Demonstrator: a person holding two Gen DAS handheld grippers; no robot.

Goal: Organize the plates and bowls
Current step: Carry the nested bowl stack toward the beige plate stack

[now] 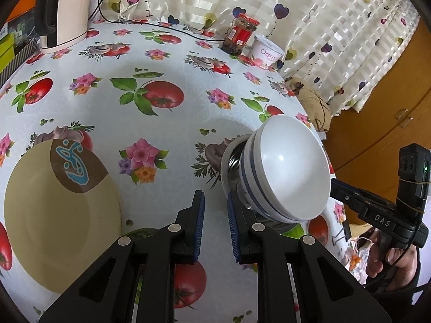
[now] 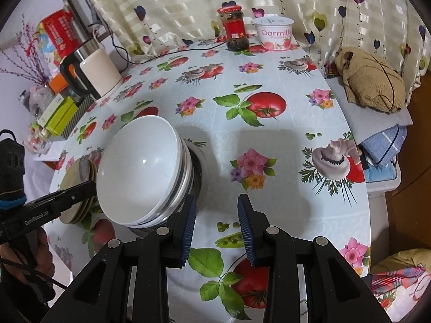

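Both grippers hold nothing, their blue-padded jaws parted: the left gripper (image 1: 216, 210) at the bottom centre of its view, the right gripper (image 2: 216, 215) likewise in its own. Just beyond them a stack of white bowls (image 1: 282, 172) with blue bands sits on the tomato-print tablecloth (image 1: 167, 62). Left of it lie beige plates (image 1: 54, 215), stacked in the right view. Farther back stand a red-lidded jar (image 2: 233, 28), a yoghurt tub (image 2: 274, 33) and a kettle (image 1: 66, 13), before the curtain (image 2: 188, 0).

Glossy white glazed bowl (image 1: 293, 167); matt beige plate (image 1: 59, 215); shiny printed tablecloth (image 1: 167, 62); glass jar (image 1: 239, 35).
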